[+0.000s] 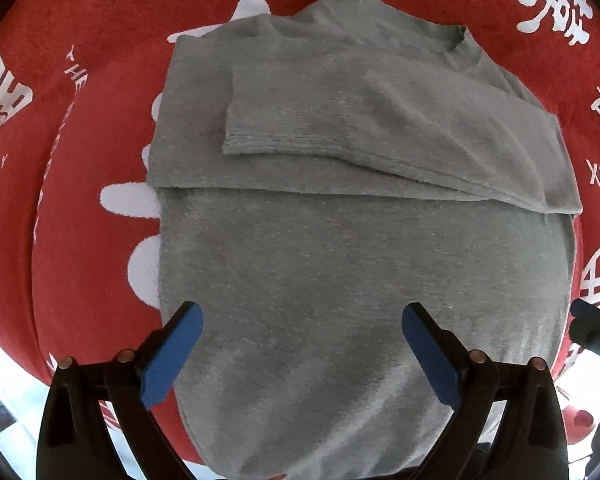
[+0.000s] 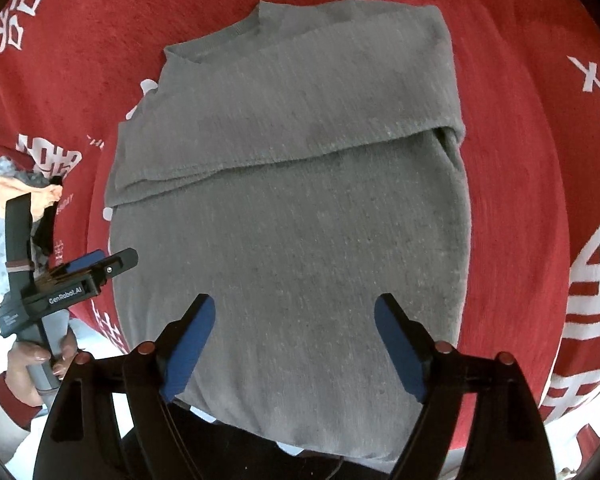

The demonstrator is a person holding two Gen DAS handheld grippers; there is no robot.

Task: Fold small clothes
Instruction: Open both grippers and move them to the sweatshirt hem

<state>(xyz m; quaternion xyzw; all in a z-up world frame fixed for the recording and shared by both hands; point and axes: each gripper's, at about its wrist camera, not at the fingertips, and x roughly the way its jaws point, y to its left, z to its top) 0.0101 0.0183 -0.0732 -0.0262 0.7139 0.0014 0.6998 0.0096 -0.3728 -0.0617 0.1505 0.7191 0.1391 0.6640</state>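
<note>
Currently I see the grey sweater point(image 1: 360, 248) lying flat on the red cloth point(image 1: 100, 92) with white lettering, its sleeves folded across the chest and its collar point(image 1: 460, 46) at the far end. My left hand-held gripper point(image 1: 302, 354) hangs over the hem end with both blue pads point(image 1: 172, 360) spread wide and nothing between them. My right hand-held gripper point(image 2: 295, 344) is likewise released above the sweater's lower half, gripping nothing, and a hand point(image 2: 32, 364) shows at the left edge of its view.
</note>
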